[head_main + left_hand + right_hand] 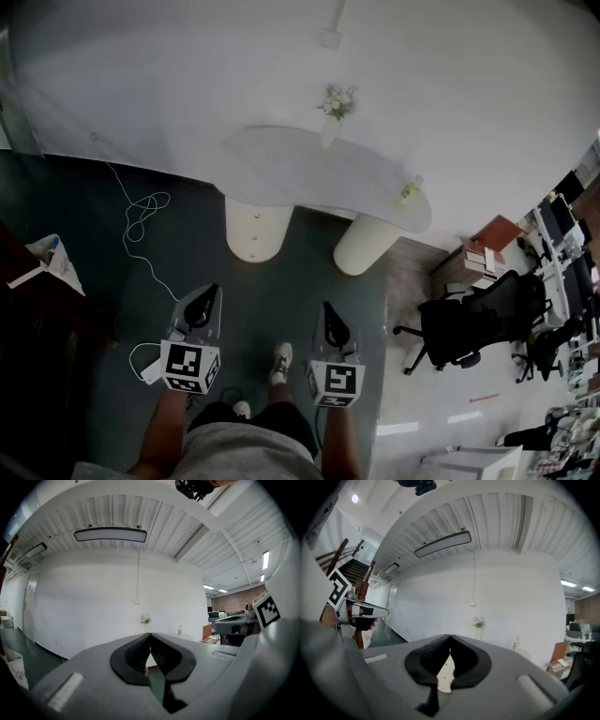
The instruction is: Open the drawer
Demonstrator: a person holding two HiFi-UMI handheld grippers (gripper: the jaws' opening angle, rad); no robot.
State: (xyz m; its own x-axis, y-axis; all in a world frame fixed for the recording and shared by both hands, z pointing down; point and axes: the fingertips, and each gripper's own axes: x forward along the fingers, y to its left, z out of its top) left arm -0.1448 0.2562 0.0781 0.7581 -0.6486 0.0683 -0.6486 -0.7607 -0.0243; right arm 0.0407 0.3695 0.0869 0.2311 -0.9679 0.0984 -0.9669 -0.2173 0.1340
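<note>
Shows the drawer (253, 217) closed, flush in a white round pedestal (267, 246) under the pale table (309, 169) (two small knobs, stacked).

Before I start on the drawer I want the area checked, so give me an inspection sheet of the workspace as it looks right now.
Surface: white curved table; dark floor in front of it.
Job's things: nothing seen; no drawer can be made out.
Clutter: vase of flowers and a small bottle on the table; a bag at far left.
Grippers: left gripper and right gripper both shut, nothing between the jaws, held over the floor short of the table.
Cables: white cable looped on the floor at left.
Surroundings: office chairs and stacked books at right.
</note>
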